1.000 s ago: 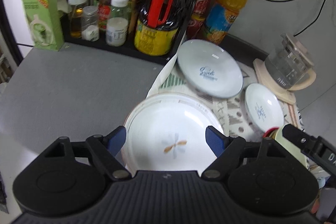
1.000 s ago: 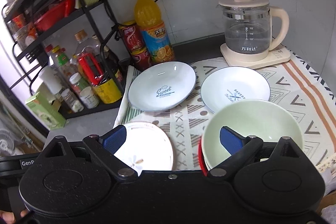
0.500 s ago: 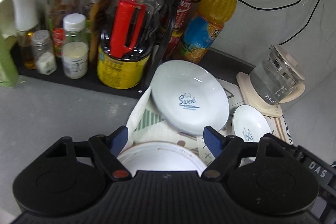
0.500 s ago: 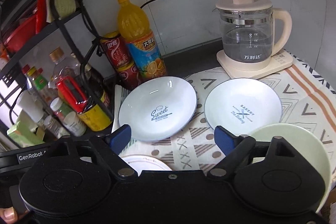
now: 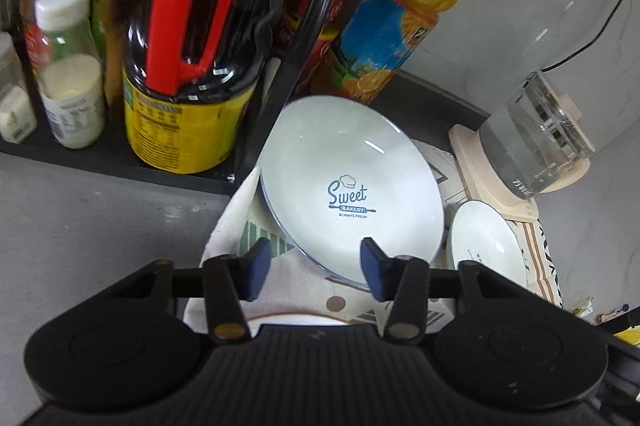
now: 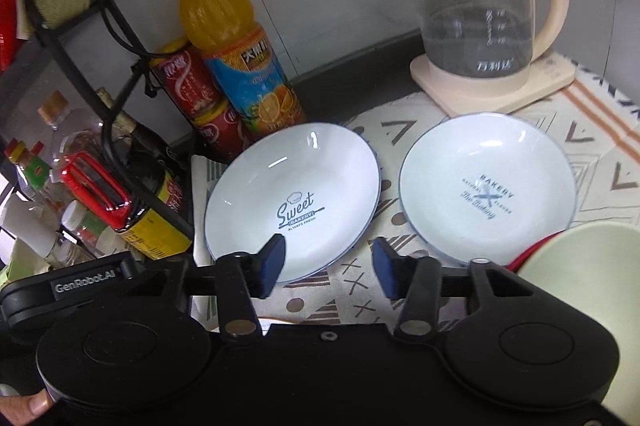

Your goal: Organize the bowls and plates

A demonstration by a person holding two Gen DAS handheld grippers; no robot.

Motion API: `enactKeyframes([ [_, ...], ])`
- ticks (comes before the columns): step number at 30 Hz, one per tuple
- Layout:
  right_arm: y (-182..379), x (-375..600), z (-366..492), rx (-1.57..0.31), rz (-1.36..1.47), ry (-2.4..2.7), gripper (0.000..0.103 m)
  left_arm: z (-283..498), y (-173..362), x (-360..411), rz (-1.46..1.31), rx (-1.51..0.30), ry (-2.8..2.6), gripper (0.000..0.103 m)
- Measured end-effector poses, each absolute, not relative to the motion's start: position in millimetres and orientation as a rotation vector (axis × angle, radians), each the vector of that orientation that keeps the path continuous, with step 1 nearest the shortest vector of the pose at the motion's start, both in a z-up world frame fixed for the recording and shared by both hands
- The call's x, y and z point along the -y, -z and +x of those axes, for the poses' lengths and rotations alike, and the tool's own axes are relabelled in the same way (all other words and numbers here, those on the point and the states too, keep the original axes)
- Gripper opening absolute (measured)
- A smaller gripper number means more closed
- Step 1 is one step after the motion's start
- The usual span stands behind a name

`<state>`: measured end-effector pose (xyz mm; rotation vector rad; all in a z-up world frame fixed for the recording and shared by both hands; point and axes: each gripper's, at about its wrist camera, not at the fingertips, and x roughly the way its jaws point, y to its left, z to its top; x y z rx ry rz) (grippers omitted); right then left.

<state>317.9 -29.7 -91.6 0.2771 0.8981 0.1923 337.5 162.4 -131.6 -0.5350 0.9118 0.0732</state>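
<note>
A white plate printed "Sweet Bakery" [image 5: 352, 182] [image 6: 292, 202] lies on the patterned cloth. My left gripper [image 5: 315, 268] hovers at its near rim with the jaws closing; that rim lies between the pads, which are not pressing on it. My right gripper [image 6: 329, 266] is closing too, its left pad over the same plate's near edge and bare cloth between the pads. A second white "Bakery" plate [image 6: 486, 186] [image 5: 488, 246] lies to the right. A pale green bowl [image 6: 580, 286] sits in a red bowl [image 6: 532, 250] at the right edge. A brown-rimmed white plate [image 5: 288, 318] shows just under the left gripper.
A glass kettle [image 6: 476, 18] [image 5: 536, 142] stands on its base at the back right. An orange juice bottle [image 6: 236, 46] and red cans [image 6: 188, 82] stand behind the plates. A black rack with sauce bottles [image 5: 180, 66] borders the left side. A thumb [image 6: 24, 404] shows bottom left.
Both grippers moved forward and down toward the "Sweet Bakery" plate, and both pairs of jaws narrowed. The brown-rimmed plate slid almost out of view below; the green bowl shifted to the right edge.
</note>
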Motion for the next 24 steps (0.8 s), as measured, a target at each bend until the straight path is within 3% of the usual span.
enactKeyframes([
  [24,171,14,375,-1.037,0.375,-0.159,0.023,381,197,-162,-0.579,-0.971,-0.069,0.022],
])
